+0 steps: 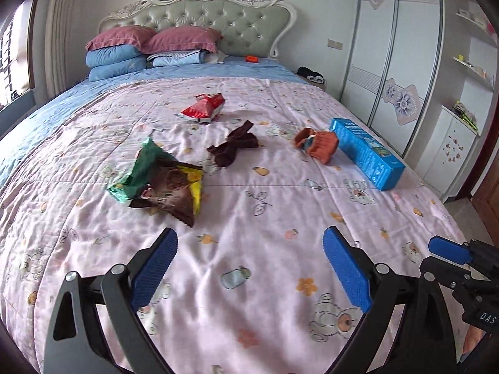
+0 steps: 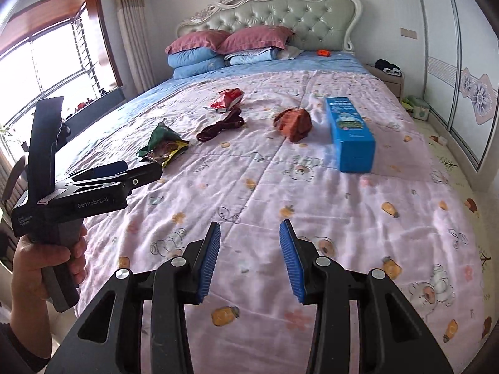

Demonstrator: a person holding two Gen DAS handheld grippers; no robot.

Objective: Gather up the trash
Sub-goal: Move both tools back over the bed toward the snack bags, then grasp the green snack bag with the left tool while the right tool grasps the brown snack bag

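Because nothing is picked up yet, both grippers hover over the foot edge of the bed (image 1: 280,218) with nothing between their jaws. On the left gripper (image 1: 249,268) the jaws stand wide apart; on the right gripper (image 2: 249,261) they are apart too, but narrower. Both point down toward the pink quilt, which I judge is an approach to the litter.

Nearest to the left gripper lies the crumpled green and brown snack wrapper (image 1: 162,180), toward the left edge of the bed. Behind it, closer to the headboard, is a red snack bag (image 1: 204,109). A blue carton (image 1: 366,152) lies near the right edge, probably trash as well.

Between these pieces sit a dark brown sock (image 1: 234,146) and an orange knitted piece (image 1: 318,145), which touches the carton. They look like clothing, so a grip there must take only the carton. Pillows (image 1: 149,48) are stacked at the head, well apart from everything.
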